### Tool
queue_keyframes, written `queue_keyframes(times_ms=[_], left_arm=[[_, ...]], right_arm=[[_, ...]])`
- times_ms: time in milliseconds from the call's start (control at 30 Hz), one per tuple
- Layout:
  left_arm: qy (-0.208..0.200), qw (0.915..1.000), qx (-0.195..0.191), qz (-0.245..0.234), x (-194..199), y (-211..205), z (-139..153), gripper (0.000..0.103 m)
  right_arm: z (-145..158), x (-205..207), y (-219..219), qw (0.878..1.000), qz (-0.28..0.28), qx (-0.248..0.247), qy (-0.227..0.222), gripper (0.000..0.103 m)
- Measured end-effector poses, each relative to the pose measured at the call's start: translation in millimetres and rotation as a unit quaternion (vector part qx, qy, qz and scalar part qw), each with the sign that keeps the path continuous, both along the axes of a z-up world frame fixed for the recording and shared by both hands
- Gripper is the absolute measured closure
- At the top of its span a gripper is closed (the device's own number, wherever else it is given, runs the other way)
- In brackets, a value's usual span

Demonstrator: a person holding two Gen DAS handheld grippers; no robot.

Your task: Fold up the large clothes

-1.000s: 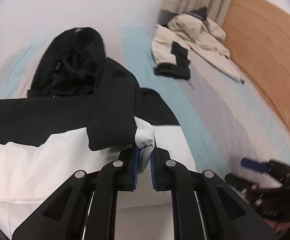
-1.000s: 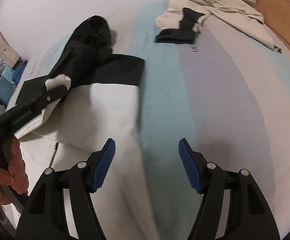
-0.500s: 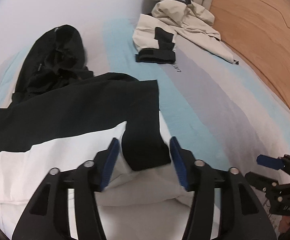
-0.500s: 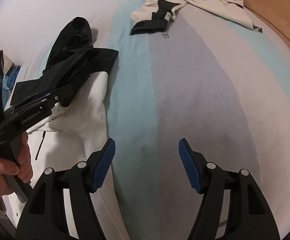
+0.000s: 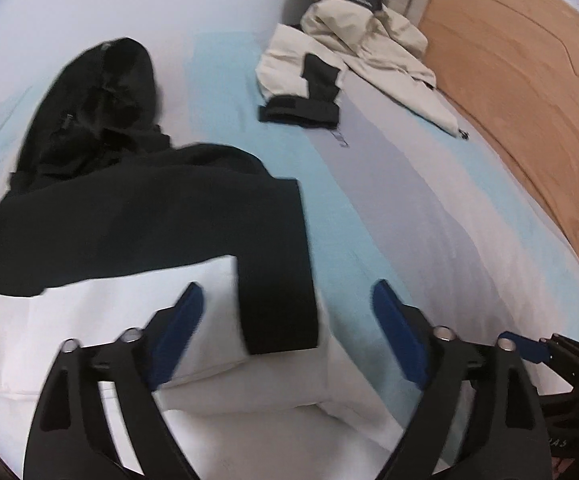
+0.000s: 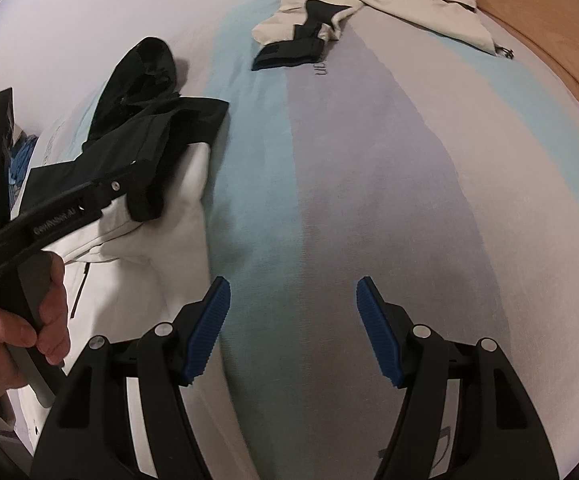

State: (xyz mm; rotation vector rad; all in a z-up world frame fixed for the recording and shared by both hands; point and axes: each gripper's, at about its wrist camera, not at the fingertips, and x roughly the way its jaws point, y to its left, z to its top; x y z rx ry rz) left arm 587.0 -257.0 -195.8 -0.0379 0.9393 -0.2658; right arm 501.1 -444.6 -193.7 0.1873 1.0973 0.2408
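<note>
Your left gripper (image 5: pixel 287 330) hangs with its blue pads spread wide, gripping nothing, just above the black sleeve (image 5: pixel 277 272) of the black-and-white jacket (image 5: pixel 101 320); your right gripper (image 6: pixel 293 328) is equally spread, over bare striped bedspread (image 6: pixel 369 184) just beside the jacket's white edge. The jacket lies flat, sleeve folded across its white body, hood (image 5: pixel 101 92) at its far end. Well beyond the jacket, what looks like a beige coat (image 5: pixel 353 48) sits crumpled beside the wooden headboard (image 5: pixel 529 80)
</note>
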Motion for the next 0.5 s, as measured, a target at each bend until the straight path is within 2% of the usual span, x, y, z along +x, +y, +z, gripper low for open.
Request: queue_keyframes(times_ms=[67, 200, 333, 500], left_arm=[[-0.005, 1.0000, 0.003, 0.005, -2, 9, 5, 0.010], [0.002, 0.9998, 0.012, 0.017, -3, 33, 11, 0.008], [0.000, 0.9988, 0.029, 0.039, -12, 68, 20, 0.006], [0.017, 0.9954, 0.038, 0.086, -22, 121, 27, 0.006]], right_arm=[[4, -1, 7, 1.000, 0.008, 0.000, -0.006, 0.040], [13, 0, 26, 0.999, 0.021, 0.002, -0.027, 0.027], [23, 6, 54, 0.998, 0.046, 0.000, -0.043, 0.024], [40, 12, 85, 0.995, 0.069, -0.006, -0.073, 0.008]])
